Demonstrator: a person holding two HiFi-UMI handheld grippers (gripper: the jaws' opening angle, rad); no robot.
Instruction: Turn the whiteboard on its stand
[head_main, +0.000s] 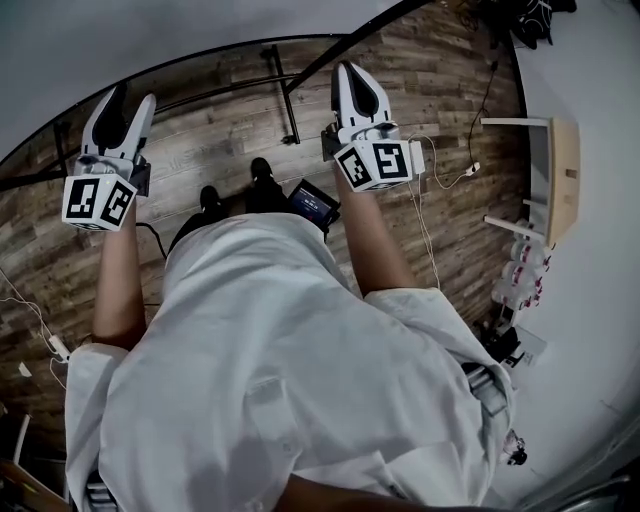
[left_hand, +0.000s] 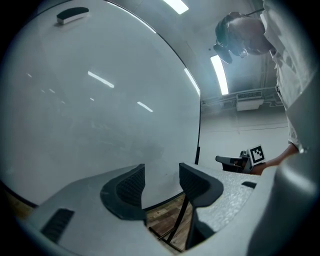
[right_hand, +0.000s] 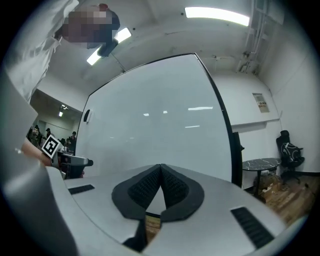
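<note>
You stand on a floor (head_main: 450, 80) of grey-brown wood planks. In the head view your two black shoes (head_main: 262, 172) are planted on it at twelve o'clock. Just past them, the black foot bar of the whiteboard stand (head_main: 292, 115) rests on the boards. A dark flat device (head_main: 314, 203) with a screen shows just beside your right shoe, toward one o'clock; you cannot tell whether it lies on the planks. A white cable (head_main: 426, 230) trails over the boards at two o'clock. A small white plug block (head_main: 58, 348) lies at eight o'clock.
</note>
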